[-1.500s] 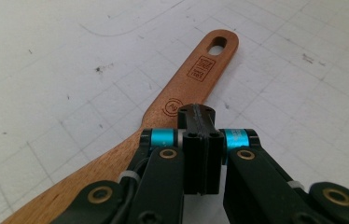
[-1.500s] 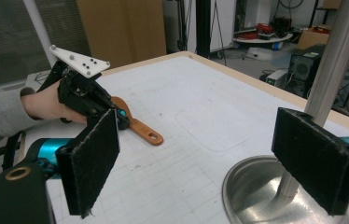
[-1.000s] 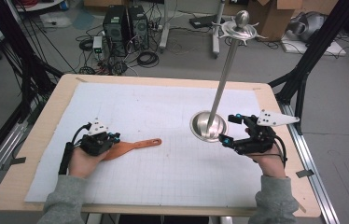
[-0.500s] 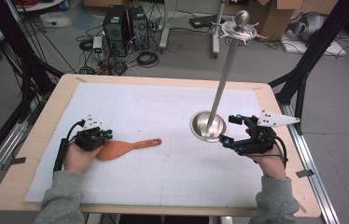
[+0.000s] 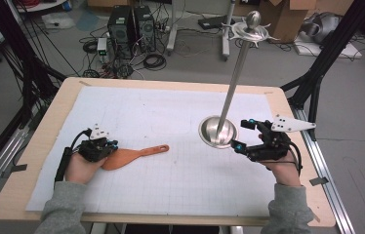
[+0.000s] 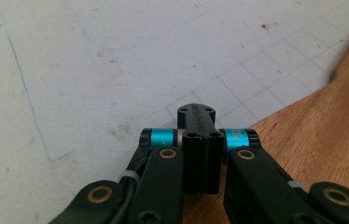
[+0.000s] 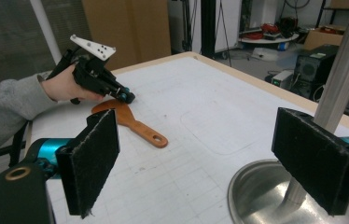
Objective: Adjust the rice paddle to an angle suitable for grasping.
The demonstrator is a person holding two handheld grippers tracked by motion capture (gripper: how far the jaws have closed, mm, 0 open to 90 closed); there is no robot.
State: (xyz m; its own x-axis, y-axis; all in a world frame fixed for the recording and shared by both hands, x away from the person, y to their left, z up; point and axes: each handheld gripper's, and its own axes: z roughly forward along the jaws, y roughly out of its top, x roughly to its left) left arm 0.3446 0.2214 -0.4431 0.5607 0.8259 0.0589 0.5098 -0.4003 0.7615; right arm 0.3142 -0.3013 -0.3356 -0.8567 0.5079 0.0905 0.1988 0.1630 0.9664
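A wooden spatula [image 5: 131,154] lies flat on the white grid paper, blade to the left and handle to the right. My left gripper [image 5: 112,145] is shut, its closed tips [image 6: 196,112] at the blade's left edge with nothing visible between them; the wood [image 6: 312,126] lies under and beside the jaws. A tall metal stand has a round dished base [image 5: 210,135] and a pole [image 5: 234,78]. My right gripper [image 5: 241,134] stands open just right of the base, with nothing between its pads [image 7: 91,163]. In the right gripper view, the left gripper [image 7: 127,97] rests at the spatula [image 7: 135,123].
White grid paper [image 5: 171,112] covers most of the wooden table [image 5: 63,102]. The stand's pole [image 7: 345,70] leans up and away towards the far right, topped by a hooked crown [image 5: 251,30]. Beyond the table, computers, cables and boxes sit on the floor.
The left hand has drawn slightly to the left, uncovering more of the spatula's blade. The spatula and the right hand have kept still.
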